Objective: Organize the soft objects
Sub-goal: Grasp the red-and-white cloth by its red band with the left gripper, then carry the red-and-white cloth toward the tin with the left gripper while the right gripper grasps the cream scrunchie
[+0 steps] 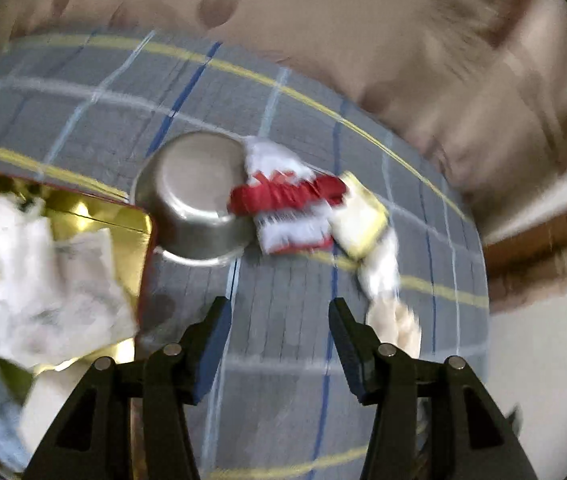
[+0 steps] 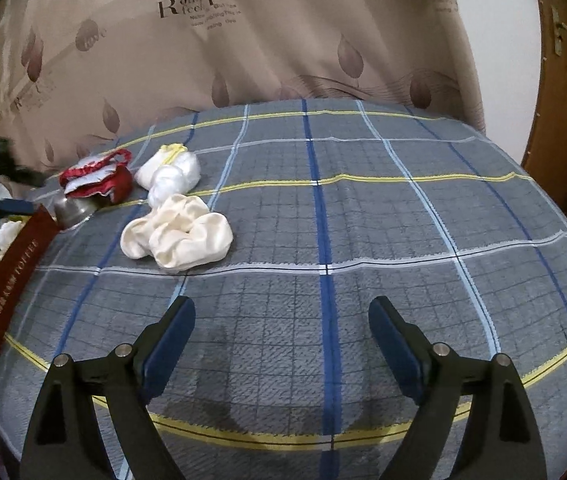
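Left gripper (image 1: 279, 322): fingers spread, empty, above the plaid tabletop (image 1: 283, 320). Ahead of them, a red-and-white cloth (image 1: 287, 196) touches a steel bowl (image 1: 191, 204). Right gripper (image 2: 281, 322): fingers released, empty. Cream scrunchies (image 2: 179, 236) lie ahead-left. Further left, a red box (image 2: 15, 276) reads "TOFFEE". The curtain (image 2: 243, 40) prints "love".

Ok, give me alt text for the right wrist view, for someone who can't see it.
The open right gripper hovers empty over a blue plaid tablecloth. Far left lie a cream scrunchie, a white pouch, a red-and-white pouch and a red box.
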`<act>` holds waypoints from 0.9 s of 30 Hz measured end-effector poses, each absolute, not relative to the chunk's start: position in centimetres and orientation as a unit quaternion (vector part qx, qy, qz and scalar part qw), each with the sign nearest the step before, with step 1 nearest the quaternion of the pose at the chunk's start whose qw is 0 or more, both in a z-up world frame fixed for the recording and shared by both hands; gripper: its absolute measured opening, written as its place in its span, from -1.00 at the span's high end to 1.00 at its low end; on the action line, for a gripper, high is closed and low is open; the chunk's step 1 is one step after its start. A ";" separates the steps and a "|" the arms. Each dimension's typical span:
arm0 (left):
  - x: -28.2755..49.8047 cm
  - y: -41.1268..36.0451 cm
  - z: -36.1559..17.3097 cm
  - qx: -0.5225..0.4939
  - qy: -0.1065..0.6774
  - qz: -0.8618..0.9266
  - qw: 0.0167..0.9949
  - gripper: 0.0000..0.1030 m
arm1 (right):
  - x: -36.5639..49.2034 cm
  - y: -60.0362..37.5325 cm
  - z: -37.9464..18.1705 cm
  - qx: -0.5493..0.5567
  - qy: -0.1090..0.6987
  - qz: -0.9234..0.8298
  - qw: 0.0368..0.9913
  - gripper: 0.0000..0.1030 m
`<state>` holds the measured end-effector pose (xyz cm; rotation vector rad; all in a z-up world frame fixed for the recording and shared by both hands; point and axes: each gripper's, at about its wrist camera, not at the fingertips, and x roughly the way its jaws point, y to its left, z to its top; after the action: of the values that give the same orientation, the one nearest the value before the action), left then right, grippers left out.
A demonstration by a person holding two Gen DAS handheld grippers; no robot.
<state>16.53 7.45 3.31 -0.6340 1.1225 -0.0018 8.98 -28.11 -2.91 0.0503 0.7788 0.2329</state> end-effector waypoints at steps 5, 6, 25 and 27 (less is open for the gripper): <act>19.6 8.6 1.0 -0.338 0.534 0.020 0.775 0.00 | 8.9 -28.1 -2.8 0.030 0.377 0.128 0.917 -0.69; 19.9 8.6 0.9 -0.339 0.535 0.022 0.773 0.00 | 8.9 -28.2 -2.8 0.032 0.377 0.131 0.916 -0.69; 22.6 5.5 -0.1 -0.287 0.541 0.014 0.790 0.88 | 9.7 -28.7 -3.2 0.060 0.391 0.139 0.908 -0.71; 21.6 4.7 0.7 -0.268 0.535 0.008 0.801 0.88 | 9.8 -28.8 -3.3 0.062 0.393 0.132 0.908 -0.71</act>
<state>21.56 4.69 0.67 -0.5736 1.1477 0.0171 9.76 -28.84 -3.28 0.1273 0.8106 0.2733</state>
